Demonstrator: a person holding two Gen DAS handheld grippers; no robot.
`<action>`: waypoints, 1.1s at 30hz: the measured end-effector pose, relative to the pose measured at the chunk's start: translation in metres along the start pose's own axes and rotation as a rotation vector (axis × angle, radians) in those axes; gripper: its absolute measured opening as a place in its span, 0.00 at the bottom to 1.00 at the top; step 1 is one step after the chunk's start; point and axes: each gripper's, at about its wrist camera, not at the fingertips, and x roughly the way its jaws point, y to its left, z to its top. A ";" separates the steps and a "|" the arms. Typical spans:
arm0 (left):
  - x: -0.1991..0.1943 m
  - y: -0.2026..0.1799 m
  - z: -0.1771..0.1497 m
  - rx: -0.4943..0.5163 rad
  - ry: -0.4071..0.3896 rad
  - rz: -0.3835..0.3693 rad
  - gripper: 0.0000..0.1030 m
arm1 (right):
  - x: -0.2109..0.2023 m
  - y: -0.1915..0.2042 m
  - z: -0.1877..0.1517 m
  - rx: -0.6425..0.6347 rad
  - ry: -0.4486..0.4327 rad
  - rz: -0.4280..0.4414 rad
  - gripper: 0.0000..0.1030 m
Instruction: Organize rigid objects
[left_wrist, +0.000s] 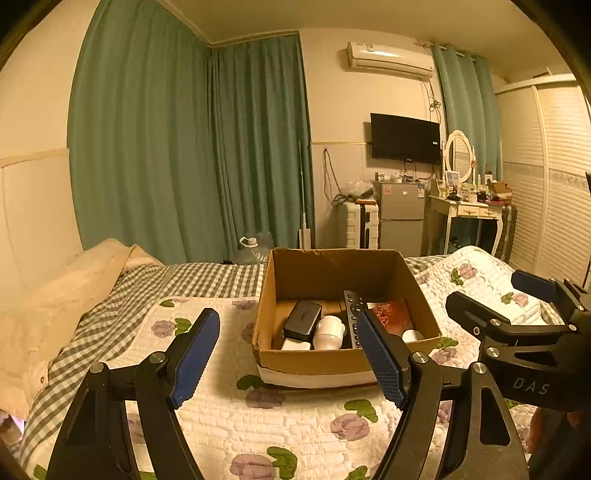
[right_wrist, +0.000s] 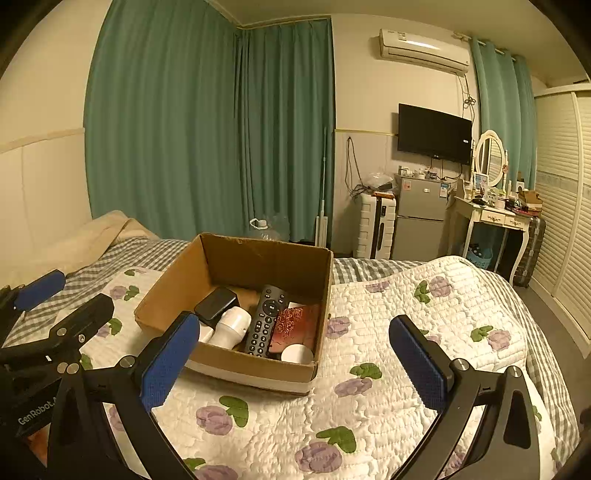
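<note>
An open cardboard box sits on the flowered quilt of the bed. Inside lie a black remote, a black case, a white cylinder, a red patterned booklet and a small white cup. My left gripper is open and empty, just in front of the box. My right gripper is open and empty, in front of the box's right corner. Each gripper also shows in the other's view, the right in the left wrist view and the left in the right wrist view.
The quilt spreads right of the box; a checked sheet and beige pillow lie at the left. Green curtains, a small fridge, a suitcase, a dressing table and a wardrobe stand beyond the bed.
</note>
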 end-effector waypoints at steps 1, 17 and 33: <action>0.000 0.001 0.000 -0.002 0.003 0.002 0.77 | 0.000 -0.001 -0.001 0.002 0.003 0.000 1.00; 0.000 0.006 -0.004 -0.025 0.027 -0.007 0.77 | 0.005 -0.002 0.000 0.021 0.018 -0.011 1.00; -0.001 0.004 -0.004 -0.038 0.036 -0.002 0.77 | 0.006 -0.002 -0.002 0.024 0.022 -0.020 1.00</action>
